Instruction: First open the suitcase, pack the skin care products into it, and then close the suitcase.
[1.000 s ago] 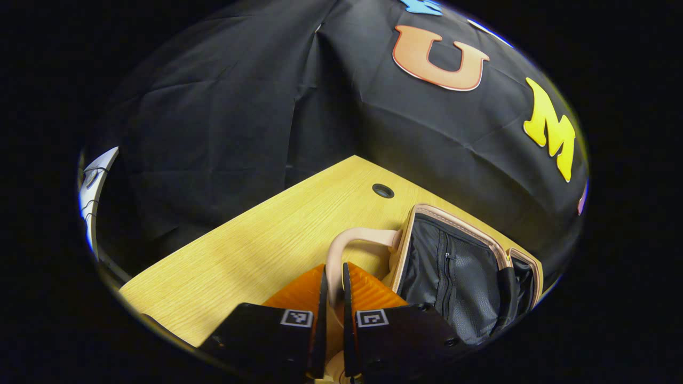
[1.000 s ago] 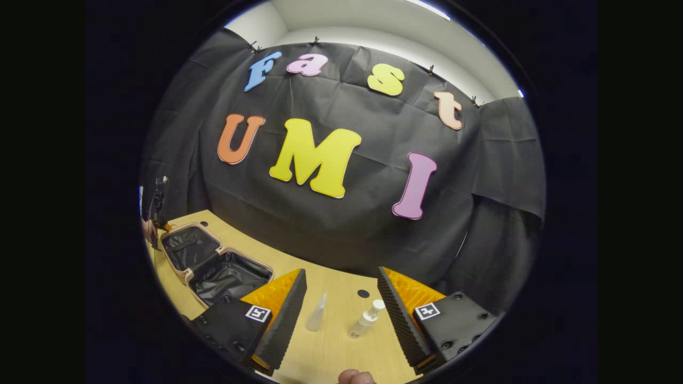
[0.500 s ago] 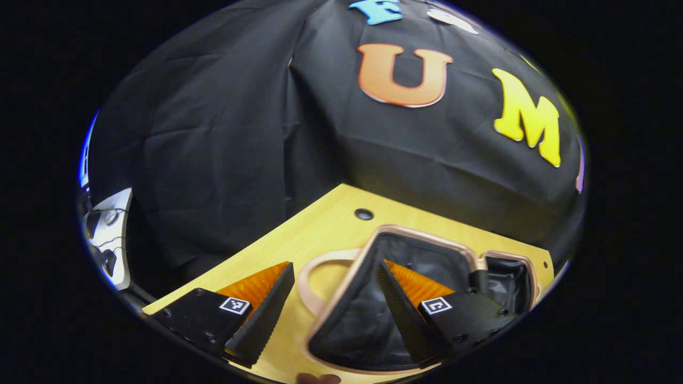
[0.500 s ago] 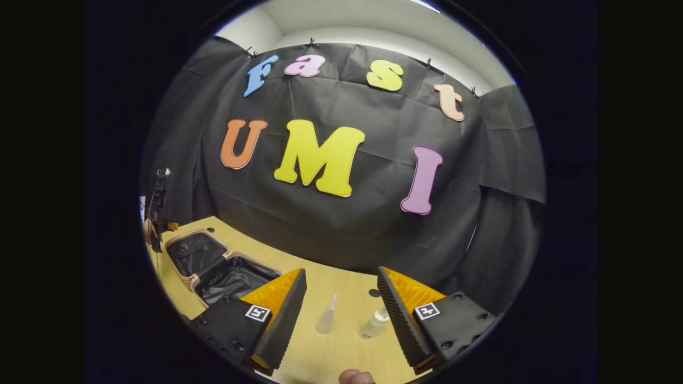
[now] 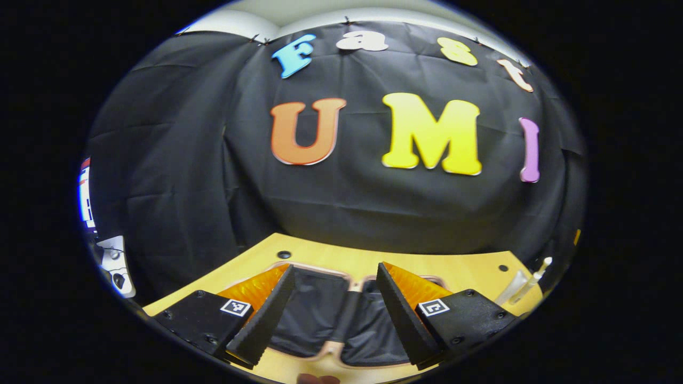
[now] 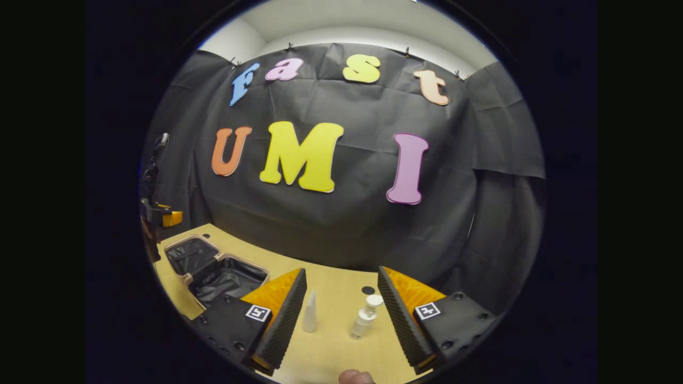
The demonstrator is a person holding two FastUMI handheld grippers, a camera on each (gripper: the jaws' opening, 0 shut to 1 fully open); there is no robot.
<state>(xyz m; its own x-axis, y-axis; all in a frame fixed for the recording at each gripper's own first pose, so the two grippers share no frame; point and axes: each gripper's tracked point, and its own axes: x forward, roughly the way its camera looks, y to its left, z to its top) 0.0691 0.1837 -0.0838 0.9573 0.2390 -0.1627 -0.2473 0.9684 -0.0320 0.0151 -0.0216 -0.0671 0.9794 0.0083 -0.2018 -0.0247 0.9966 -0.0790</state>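
Note:
The pink suitcase (image 5: pixel 325 349) lies open and flat on the wooden table, its two black-lined halves side by side under my left gripper (image 5: pixel 334 271). That gripper is open and holds nothing. In the right gripper view the suitcase (image 6: pixel 184 279) sits at the left, with the left gripper (image 6: pixel 160 216) hovering above its far half. Two skin care bottles stand on the table between the fingers of my open right gripper (image 6: pixel 341 273): a slim pointed-cap bottle (image 6: pixel 309 320) and a white pump bottle (image 6: pixel 364 322). Both bottles (image 5: pixel 525 282) also appear at the right edge of the left gripper view.
The wooden table (image 6: pixel 331 354) has small round cable holes (image 6: pixel 368 290) (image 5: pixel 284 254). Black cloth walls close the back and sides. Some white equipment (image 5: pixel 117 264) hangs beyond the table's left end. A fingertip (image 6: pixel 356 377) shows at the bottom edge.
My left gripper let go of the suitcase handle and opened; the lid dropped flat. The left gripper then turned toward the back wall. The right gripper shifted slightly over the bottles.

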